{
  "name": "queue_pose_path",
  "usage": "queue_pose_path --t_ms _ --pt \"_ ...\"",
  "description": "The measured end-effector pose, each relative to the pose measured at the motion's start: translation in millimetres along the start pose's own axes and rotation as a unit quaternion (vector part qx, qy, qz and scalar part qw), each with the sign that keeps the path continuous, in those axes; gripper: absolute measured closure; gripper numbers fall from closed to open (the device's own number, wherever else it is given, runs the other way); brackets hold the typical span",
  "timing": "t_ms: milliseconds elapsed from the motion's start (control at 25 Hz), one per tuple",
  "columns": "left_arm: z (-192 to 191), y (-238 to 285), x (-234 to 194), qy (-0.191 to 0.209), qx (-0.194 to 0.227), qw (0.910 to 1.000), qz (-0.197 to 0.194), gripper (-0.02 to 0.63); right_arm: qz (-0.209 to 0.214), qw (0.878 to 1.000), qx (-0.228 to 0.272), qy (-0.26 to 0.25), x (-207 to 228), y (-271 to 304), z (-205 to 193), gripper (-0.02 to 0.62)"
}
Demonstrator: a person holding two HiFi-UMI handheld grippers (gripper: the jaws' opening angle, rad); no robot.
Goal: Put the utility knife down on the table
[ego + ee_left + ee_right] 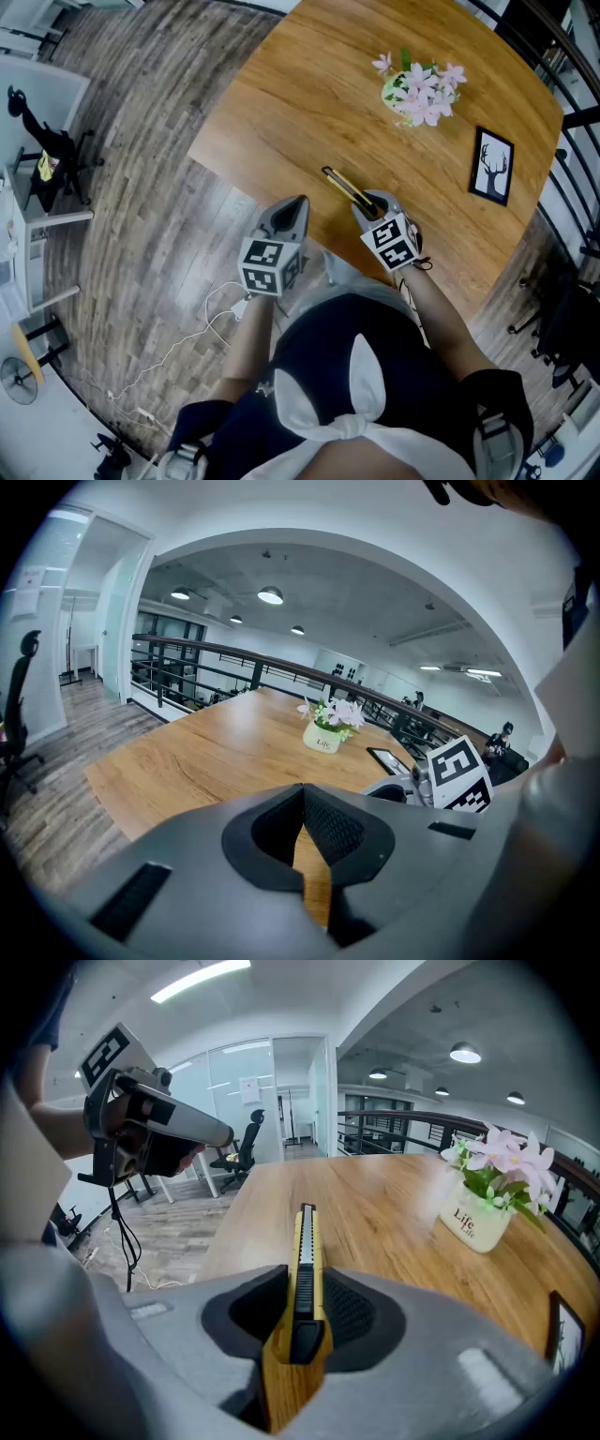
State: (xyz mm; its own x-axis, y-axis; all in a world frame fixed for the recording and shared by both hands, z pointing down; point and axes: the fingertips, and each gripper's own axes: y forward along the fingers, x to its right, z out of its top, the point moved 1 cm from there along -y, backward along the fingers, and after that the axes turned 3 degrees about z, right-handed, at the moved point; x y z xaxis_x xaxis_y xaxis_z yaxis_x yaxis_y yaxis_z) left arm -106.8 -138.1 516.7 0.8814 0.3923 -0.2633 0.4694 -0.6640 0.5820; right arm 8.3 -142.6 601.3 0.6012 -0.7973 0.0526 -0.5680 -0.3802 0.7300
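My right gripper [368,203] is shut on a yellow and black utility knife [343,187]. The knife points out over the near edge of the wooden table [281,94]. In the right gripper view the knife [303,1260] runs straight ahead between the pads of that gripper [302,1293], tip forward and slider facing up. I cannot tell whether it touches the table. My left gripper [296,204] hangs just left of the right one, at the table's edge, shut with nothing in it [302,797].
A white pot of pink flowers [419,92] stands at the far side of the table, and a black picture frame [492,166] lies to its right. A railing runs along the right. A white cable [187,337] trails over the plank floor.
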Motion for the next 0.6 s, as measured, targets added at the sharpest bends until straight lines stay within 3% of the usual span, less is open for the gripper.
queue_pose_path --t_ms 600 --pt "-7.7 7.5 3.7 -0.006 -0.003 1.0000 0.000 0.589 0.004 1.000 -0.011 -0.007 2.7 10.6 -9.5 0.482"
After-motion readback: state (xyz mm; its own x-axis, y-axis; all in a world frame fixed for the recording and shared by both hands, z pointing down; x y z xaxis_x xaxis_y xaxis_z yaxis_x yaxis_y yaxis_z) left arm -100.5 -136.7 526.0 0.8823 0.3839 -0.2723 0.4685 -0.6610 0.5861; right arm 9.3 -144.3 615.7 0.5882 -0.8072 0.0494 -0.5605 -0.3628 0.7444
